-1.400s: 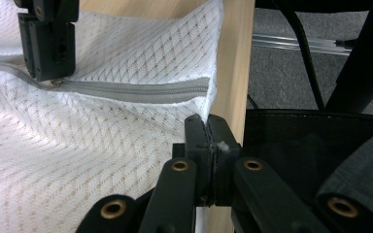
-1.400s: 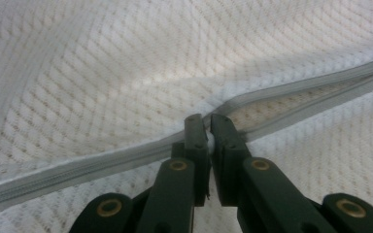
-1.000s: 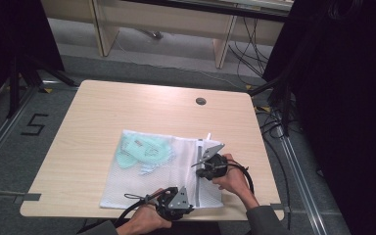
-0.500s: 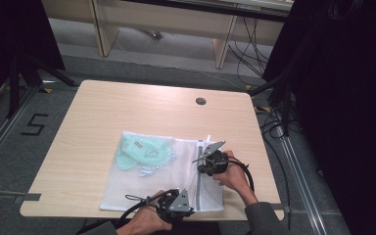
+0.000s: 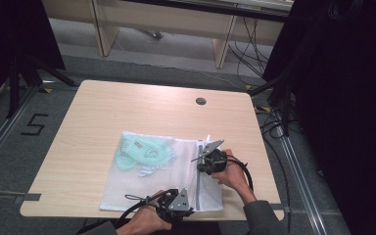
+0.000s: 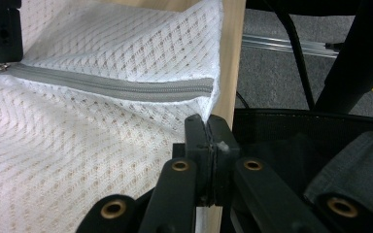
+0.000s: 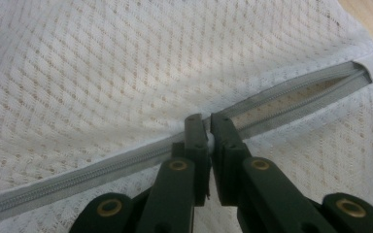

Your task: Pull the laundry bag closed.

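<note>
Nearest us, our left gripper (image 5: 190, 211) pinches the white mesh laundry bag's (image 5: 142, 191) near corner on the pale wooden table (image 5: 103, 107). Farther along, our right gripper (image 5: 201, 169) clamps the grey zipper (image 7: 102, 167). Pulling crookedly could snag mesh or slip the pull.

Your left gripper (image 5: 186, 211) and right gripper (image 5: 200, 159): black jaws, brass-coloured rivets, grey three-cornered plates on top, black cables trailing. Your sleeves (image 5: 262, 218) look grey, hard to tell.
</note>
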A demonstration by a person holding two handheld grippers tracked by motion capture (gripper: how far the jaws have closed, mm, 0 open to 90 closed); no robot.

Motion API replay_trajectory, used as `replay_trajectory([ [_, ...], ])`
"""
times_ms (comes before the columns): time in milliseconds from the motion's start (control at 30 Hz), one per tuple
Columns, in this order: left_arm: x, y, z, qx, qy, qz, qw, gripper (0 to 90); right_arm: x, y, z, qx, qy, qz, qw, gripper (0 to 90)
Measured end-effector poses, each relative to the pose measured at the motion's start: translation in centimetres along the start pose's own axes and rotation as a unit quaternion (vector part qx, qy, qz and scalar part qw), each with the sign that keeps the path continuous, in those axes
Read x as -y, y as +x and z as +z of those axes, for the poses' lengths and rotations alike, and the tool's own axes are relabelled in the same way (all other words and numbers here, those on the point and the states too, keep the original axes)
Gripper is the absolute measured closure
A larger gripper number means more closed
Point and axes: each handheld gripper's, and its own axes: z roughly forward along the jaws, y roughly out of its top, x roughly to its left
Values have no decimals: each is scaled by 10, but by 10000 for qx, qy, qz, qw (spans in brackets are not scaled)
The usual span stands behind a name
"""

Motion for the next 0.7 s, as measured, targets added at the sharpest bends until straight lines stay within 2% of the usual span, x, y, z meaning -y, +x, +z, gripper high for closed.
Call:
replay_trajectory([
  [133,0,0,-1,-16,14,23,10000,889,-1,-2,2,38,-75,-7,10000,868],
  [233,0,0,-1,0,18,16,10000,890,-2,-3,1,-7,5,-9,10000,867],
  [333,0,0,-1,4,25,37,10000,890,-2,-5,3,53,-96,-35,9999,867],
  [467,0,0,-1,17,36,60,10000,890,-3,-7,1,103,-30,40,9999,868],
  [533,0,1,-1,5,70,101,9999,890,-4,-9,4,115,-126,-92,9998,867],
  [600,0,1,-1,12,65,89,9999,890,-4,-10,4,155,-122,-122,9997,867],
  [633,0,0,-1,18,11,29,10000,890,-5,-10,3,86,-81,-72,9999,867],
  [700,0,0,-1,13,6,25,10000,890,-5,-12,4,121,-146,-90,9998,868],
])
